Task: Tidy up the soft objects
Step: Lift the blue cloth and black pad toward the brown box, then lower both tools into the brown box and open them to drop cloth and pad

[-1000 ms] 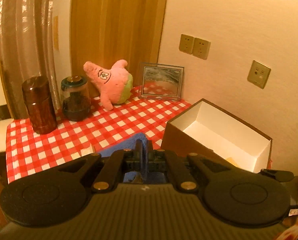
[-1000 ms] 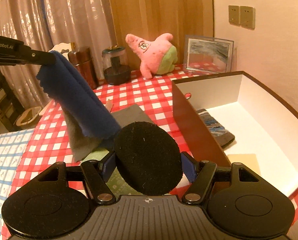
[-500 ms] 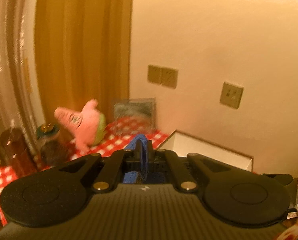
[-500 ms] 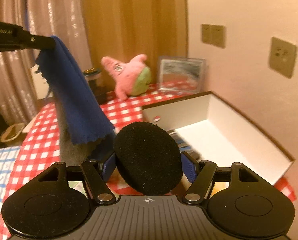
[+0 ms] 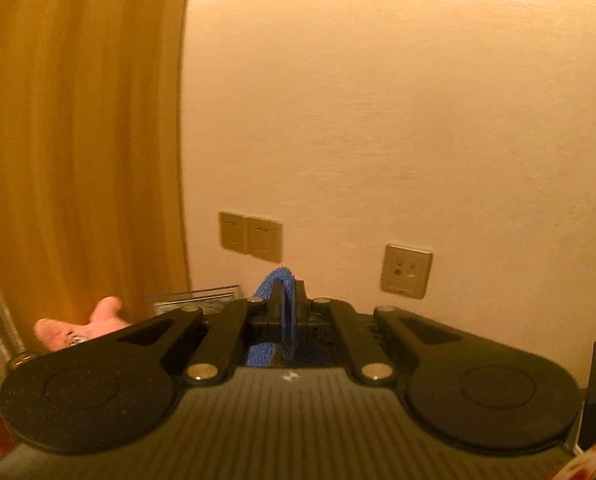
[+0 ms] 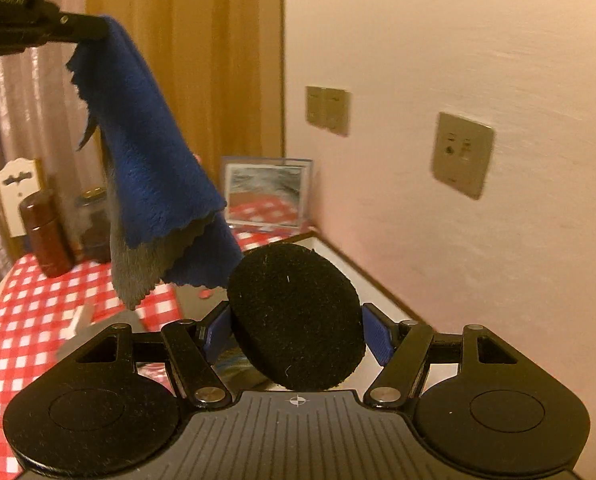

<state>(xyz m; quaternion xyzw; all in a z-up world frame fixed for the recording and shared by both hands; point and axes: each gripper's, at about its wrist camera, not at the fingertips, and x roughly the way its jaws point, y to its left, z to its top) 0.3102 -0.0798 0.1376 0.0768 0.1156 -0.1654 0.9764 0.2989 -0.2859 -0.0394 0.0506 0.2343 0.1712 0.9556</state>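
soft blue fleece cloth with a grey underside and scalloped edges (image 6: 154,168) hangs in the air over the red-and-white checked desk (image 6: 26,320), pinched at its top corner by the fully closed left tool (image 6: 98,32). the left wrist view shows only a blue fold (image 5: 284,300) squeezed between that tool's fingers, against bare wall. the right tool (image 6: 296,320) clamps a round black fuzzy pad (image 6: 296,316) between its blue fingertips (image 6: 375,336), half spread. behind the pad, the white-lined box's rim (image 6: 361,276) runs beside the wall.
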